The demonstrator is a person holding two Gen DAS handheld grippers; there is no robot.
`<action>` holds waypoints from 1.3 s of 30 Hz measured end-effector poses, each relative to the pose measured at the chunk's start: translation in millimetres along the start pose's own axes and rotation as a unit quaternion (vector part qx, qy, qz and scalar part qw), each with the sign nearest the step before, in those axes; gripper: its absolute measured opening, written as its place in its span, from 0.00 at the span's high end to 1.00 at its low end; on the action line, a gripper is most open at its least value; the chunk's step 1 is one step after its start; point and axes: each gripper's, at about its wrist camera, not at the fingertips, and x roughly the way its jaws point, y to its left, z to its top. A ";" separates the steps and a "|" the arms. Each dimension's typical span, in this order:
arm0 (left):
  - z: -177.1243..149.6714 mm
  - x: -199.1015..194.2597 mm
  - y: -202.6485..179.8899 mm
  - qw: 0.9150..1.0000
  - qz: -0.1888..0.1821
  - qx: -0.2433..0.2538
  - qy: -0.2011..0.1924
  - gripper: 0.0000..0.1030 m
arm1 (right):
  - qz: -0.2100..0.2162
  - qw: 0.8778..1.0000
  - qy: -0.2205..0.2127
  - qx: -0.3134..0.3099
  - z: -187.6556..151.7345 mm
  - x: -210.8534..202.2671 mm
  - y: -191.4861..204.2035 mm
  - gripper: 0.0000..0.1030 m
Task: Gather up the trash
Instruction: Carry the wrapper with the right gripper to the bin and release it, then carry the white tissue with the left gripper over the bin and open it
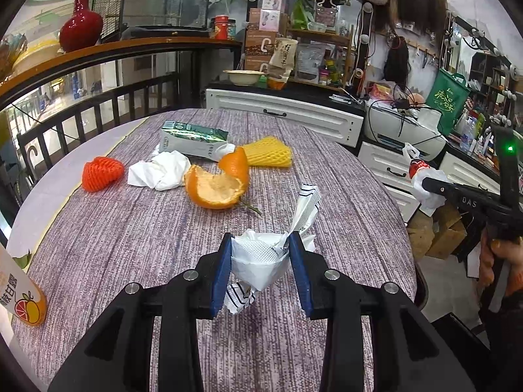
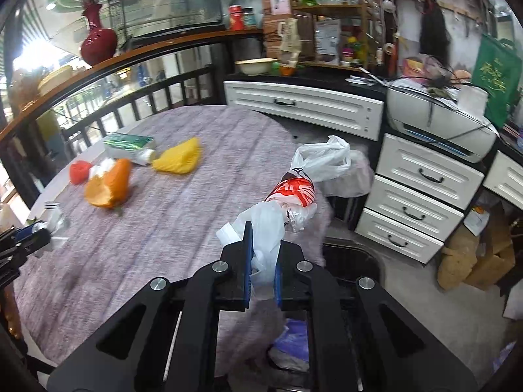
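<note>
My left gripper is shut on a crumpled white wrapper with a striped strip, just above the purple tabletop. My right gripper is shut on a white plastic bag with a red printed part, held past the table's right edge; it also shows in the left wrist view. On the table lie orange peel, a crumpled tissue, a green carton, yellow foam netting and red foam netting.
A drink bottle stands at the table's left edge. A black bin with trash in it sits on the floor below my right gripper. White drawers and a printer stand to the right; a railing runs behind the table.
</note>
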 end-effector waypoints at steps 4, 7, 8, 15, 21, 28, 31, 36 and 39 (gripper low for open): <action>-0.9 -1.1 -5.7 1.000 -0.008 0.001 0.000 0.66 | -0.028 0.999 0.021 0.011 -11.5 9.2 -32.2 0.90; -1.1 -2.8 -9.4 1.000 -0.011 0.004 -0.002 0.66 | -0.043 0.997 0.056 0.025 -24.6 23.6 -54.0 0.90; -1.6 -3.5 -10.0 1.000 -0.012 0.004 -0.002 0.66 | -0.044 0.997 0.062 0.029 -29.1 26.0 -58.1 0.90; -2.1 -3.5 -13.0 1.000 -0.013 0.005 -0.003 0.66 | -0.050 0.988 0.140 0.042 -55.9 62.0 -72.0 0.89; -1.6 -4.6 -12.7 1.000 -0.012 0.002 -0.004 0.66 | -0.082 0.976 0.194 0.051 -74.2 84.5 -81.9 0.44; -1.1 -5.7 -14.3 1.000 -0.016 0.000 -0.004 0.66 | -0.092 0.978 0.167 0.081 -65.9 75.5 -91.4 0.29; -0.2 -6.9 -17.8 1.000 -0.020 0.001 -0.007 0.66 | -0.096 0.980 0.143 0.096 -58.6 64.2 -93.5 0.27; 2.3 -6.6 -31.8 0.999 -0.036 0.005 -0.007 0.66 | -0.104 0.983 0.087 0.123 -44.5 37.3 -95.4 0.23; 4.8 -4.7 -46.5 0.999 -0.049 0.015 -0.003 0.66 | -0.105 0.983 0.054 0.141 -35.5 18.2 -95.8 0.22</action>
